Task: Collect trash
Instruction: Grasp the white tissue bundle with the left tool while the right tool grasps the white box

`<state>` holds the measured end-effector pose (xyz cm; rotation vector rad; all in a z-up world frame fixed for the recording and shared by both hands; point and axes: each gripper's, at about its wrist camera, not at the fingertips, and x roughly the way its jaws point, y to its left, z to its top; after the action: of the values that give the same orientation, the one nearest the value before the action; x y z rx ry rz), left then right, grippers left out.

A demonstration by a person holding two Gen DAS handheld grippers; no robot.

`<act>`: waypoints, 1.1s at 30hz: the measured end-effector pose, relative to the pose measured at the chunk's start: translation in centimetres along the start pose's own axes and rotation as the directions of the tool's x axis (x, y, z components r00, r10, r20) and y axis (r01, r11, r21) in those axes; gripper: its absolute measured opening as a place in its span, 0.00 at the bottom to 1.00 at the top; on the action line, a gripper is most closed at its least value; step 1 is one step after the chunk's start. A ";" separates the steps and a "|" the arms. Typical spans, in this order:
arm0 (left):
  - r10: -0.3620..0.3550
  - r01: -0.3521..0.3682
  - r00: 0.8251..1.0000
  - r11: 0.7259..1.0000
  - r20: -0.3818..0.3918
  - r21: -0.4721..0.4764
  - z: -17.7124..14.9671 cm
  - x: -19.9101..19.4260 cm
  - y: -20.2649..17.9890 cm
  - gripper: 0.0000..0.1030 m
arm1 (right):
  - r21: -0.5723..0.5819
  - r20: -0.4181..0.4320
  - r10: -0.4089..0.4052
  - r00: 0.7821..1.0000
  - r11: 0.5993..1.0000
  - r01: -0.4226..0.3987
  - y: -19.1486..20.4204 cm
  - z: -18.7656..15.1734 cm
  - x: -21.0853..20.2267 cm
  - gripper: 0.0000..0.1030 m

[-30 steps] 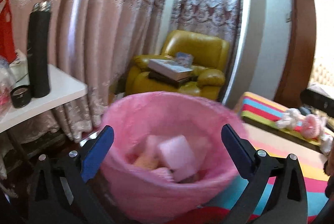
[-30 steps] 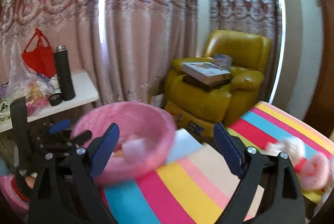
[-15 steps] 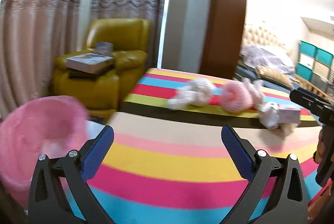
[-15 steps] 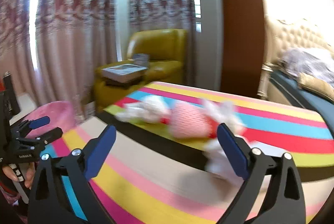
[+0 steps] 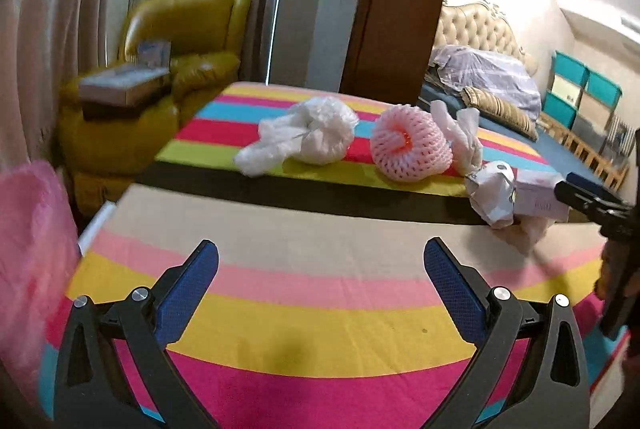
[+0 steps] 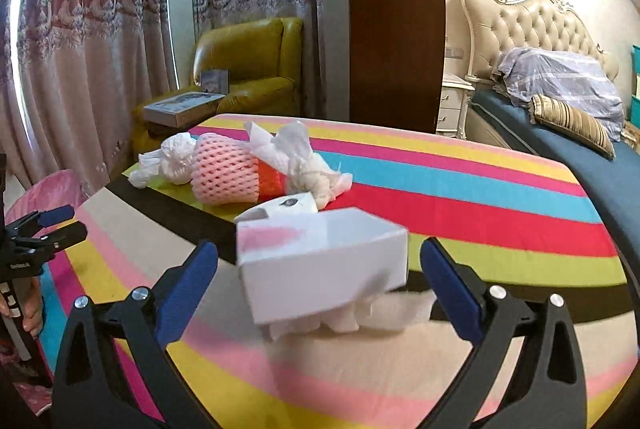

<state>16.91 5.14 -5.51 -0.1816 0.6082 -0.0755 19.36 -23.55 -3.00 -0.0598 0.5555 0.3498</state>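
Observation:
Trash lies on a striped table (image 5: 320, 261): a white plastic bag (image 5: 304, 137), a pink foam fruit net (image 5: 410, 145), crumpled tissue (image 5: 460, 137), crumpled white paper (image 5: 494, 193) and a white box (image 6: 320, 265). My right gripper (image 6: 319, 281) is open with the white box between its fingers, not touching. My left gripper (image 5: 320, 289) is open and empty over the near table. A pink-lined trash bin (image 5: 28, 269) stands at the left, and shows in the right wrist view (image 6: 56, 185).
A yellow armchair (image 5: 160, 77) with books stands behind the table's left end. Curtains (image 6: 100, 41) hang at the left. A bed (image 6: 560, 117) with a tufted headboard is at the right. A brown wooden pillar (image 6: 396, 17) stands behind the table.
Both grippers swung right, away from the pink bin, toward the trash on the table. The right gripper has come up close around the white box.

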 end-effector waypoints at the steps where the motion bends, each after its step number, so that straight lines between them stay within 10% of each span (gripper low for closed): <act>1: -0.005 0.005 1.000 1.000 -0.004 -0.015 0.0 0.0 0.2 0.94 | 0.000 -0.007 0.005 1.000 1.000 -0.005 0.3 0.4 0.4 0.95; 13: -0.020 0.020 1.000 1.000 0.010 -0.015 -0.2 -0.3 0.2 0.94 | -0.077 -0.083 0.011 0.997 0.997 -0.017 2.5 0.3 2.6 0.94; 28: 0.037 -0.035 0.999 0.997 -0.025 0.073 0.0 0.0 -2.1 0.94 | 0.047 0.101 -0.082 0.991 0.996 0.078 0.7 -4.7 -8.7 0.93; 33: -0.079 0.083 0.994 0.995 -0.078 0.048 0.0 0.7 -6.2 0.94 | 0.078 0.126 -0.137 0.983 0.989 0.128 -1.0 -6.3 -11.1 0.93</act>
<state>17.32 -1.01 -4.73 -0.1547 0.6736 -0.1768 7.73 -28.90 -2.50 -0.0064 0.4309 0.2023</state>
